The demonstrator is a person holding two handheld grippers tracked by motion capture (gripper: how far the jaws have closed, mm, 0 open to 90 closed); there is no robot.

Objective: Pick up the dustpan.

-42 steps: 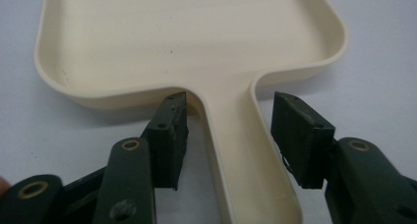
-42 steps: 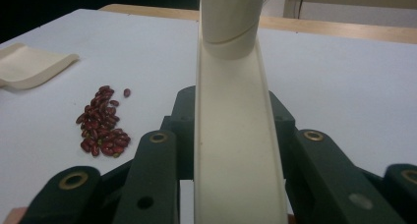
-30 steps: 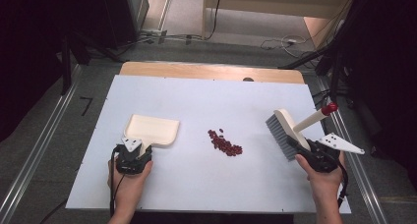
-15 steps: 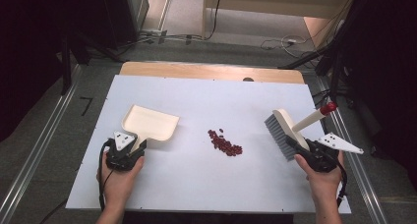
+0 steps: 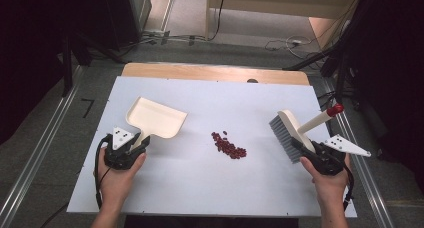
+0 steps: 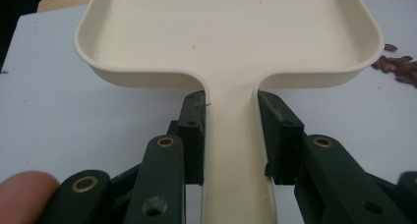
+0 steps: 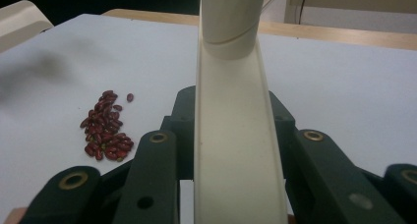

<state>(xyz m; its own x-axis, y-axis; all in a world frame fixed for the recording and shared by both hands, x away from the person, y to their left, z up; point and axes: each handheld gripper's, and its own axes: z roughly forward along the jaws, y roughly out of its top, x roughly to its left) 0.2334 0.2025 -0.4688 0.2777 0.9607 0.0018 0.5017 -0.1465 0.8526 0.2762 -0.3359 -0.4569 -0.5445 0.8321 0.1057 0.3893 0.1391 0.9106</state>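
Note:
A cream dustpan point(image 5: 156, 118) lies at the left of the white table point(image 5: 210, 188), its mouth towards the middle. My left gripper point(image 5: 141, 142) is shut on the dustpan handle point(image 6: 232, 150), one jaw on each side. A small pile of red beans point(image 5: 228, 145) sits mid-table; the beans point(image 7: 105, 126) also lie to the left in the right gripper view. My right gripper point(image 5: 304, 149) is shut on the cream back of a brush point(image 5: 292, 130) with grey bristles and a red-tipped handle. The brush point(image 7: 231, 111) is held above the table, right of the beans.
A wooden strip point(image 5: 215, 72) runs along the table's far edge. Metal rails point(image 5: 45, 138) flank the table on both sides. Cables point(image 5: 280, 43) lie on the floor beyond. Bare table surface lies between the dustpan and the beans.
My left gripper has shifted left and pulled the dustpan with it, turning the pan's mouth more towards the beans. The right gripper and brush have stayed in place.

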